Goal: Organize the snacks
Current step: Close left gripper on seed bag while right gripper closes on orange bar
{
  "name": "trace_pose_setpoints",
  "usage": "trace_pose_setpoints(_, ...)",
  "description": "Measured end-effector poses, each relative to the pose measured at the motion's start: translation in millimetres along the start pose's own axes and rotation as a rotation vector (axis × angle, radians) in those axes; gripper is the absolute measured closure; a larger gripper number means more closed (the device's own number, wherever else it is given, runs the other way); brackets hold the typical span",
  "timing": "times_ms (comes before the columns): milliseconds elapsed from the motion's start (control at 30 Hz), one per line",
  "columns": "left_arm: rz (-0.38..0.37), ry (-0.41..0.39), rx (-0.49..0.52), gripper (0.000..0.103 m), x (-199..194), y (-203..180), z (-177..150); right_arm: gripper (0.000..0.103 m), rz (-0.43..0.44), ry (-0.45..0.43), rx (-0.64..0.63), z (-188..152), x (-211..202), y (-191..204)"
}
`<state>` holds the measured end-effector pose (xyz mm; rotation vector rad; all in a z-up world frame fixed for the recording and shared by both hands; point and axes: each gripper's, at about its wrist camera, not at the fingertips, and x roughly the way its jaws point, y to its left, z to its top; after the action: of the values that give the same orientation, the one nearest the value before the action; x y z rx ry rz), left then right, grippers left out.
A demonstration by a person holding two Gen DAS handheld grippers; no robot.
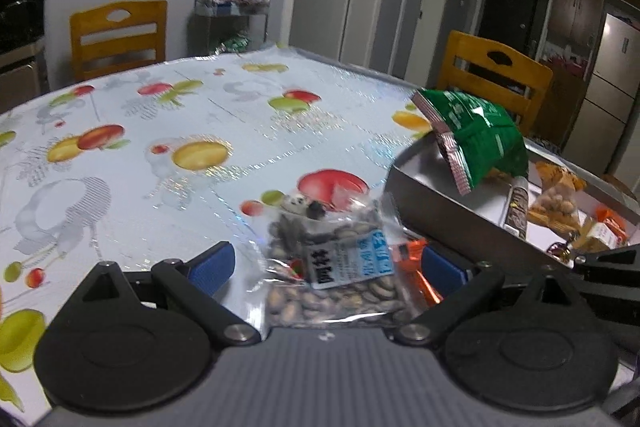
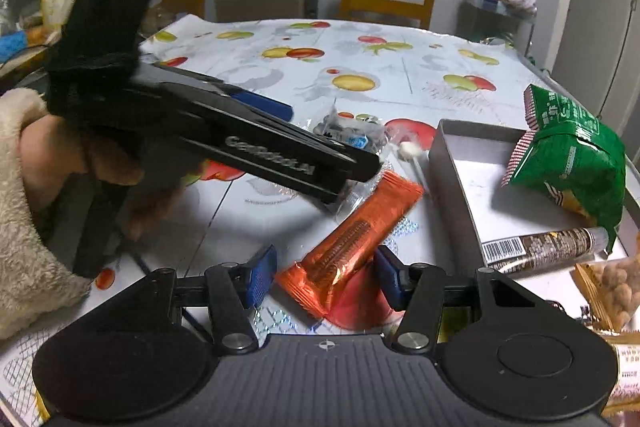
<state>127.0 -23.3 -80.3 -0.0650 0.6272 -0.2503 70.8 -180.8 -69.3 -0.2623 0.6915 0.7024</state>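
Snacks: seed bag [image 1: 338,269] on tabletop [image 1: 160,131] between my left claw's [image 1: 328,265] spread jaws; orange bar [image 2: 348,243] between my right claw's [image 2: 326,273] spread jaws; green bag [image 2: 568,159] in tray [image 2: 456,187].

You see a fruit-printed pale cloth [image 1: 168,131], an orange bar [image 2: 352,243] and a green bag [image 2: 576,163] at two o'clock.

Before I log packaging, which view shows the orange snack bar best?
The right wrist view: the orange snack bar lies whole between that gripper's fingers. The left wrist view shows only its end behind the seed bag.
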Motion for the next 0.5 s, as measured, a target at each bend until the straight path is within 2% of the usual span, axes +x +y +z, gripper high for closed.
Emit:
trace_pose_setpoints(133, 0.020, 0.015, -0.005, 0.004, 2.6, 0.1, -0.6, 0.048, 0.001, -0.002, 0.028, -0.3, -0.3, -3.2)
trace_pose_setpoints(200, 0.010, 0.031, -0.022, 0.017, 2.8, 3.6, -2.1, 0.047, 0.001, -0.004, 0.029, -0.4, -0.3, -2.8)
trace_pose_setpoints(267, 0.007, 0.031, -0.009, 0.023, 0.9, 4.2, -2.7, 0.047, -0.002, -0.005, 0.028, -0.5, 0.2, -2.7)
trace_pose_setpoints(500, -0.044, 0.045, 0.047, 0.025, -7.5, 11.5, -5.9, 0.047, -0.011, -0.005, 0.022, -0.1, 1.0, 0.5)
